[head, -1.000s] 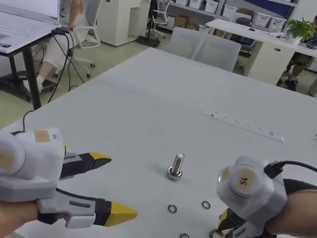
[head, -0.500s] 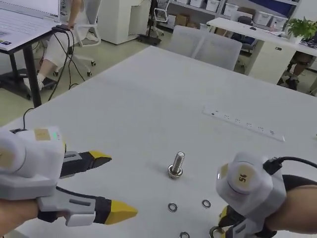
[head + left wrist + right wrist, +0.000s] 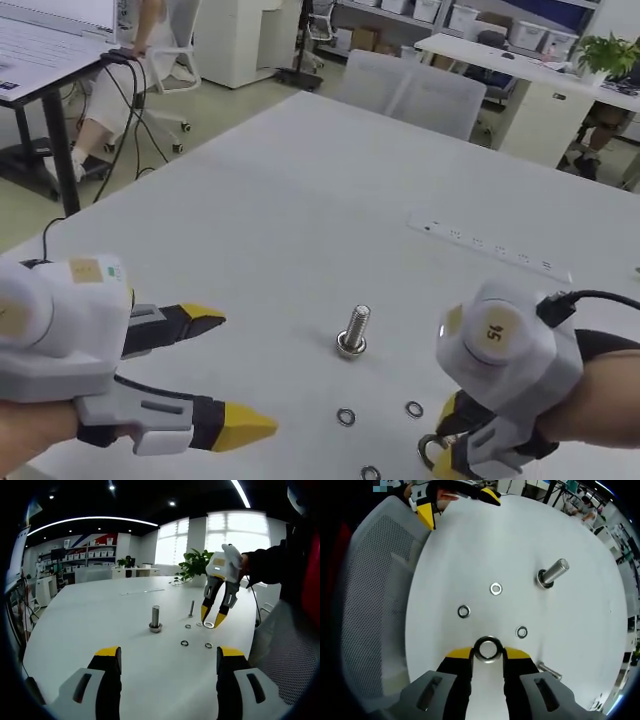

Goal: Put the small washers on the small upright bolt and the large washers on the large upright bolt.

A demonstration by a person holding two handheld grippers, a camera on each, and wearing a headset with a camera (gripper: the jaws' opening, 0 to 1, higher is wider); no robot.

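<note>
Lower right in head view, the right gripper (image 3: 440, 460) has lifted, clamped on a silver metal ring washer (image 3: 487, 649) (pickup done); left gripper (image 3: 169, 655) gapes.

We see an upright bolt (image 3: 353, 331) standing on the white table (image 3: 290, 190). Nearer to us than the bolt lie three loose rings, apart from one another: a first washer (image 3: 346, 416) almost straight in front of it, a second washer (image 3: 414, 408) a little to the bolt's right, and a third washer (image 3: 371, 473) nearest to us. Left of the bolt and nearer, our left gripper (image 3: 228, 372) hovers with its yellow-tipped jaws wide apart. Right of the bolt and nearer, our right gripper (image 3: 447, 458) points down, jaws closed on a large washer (image 3: 430, 452). Beyond the bolt, to its right, a white power strip (image 3: 490, 247) lies flat.
</note>
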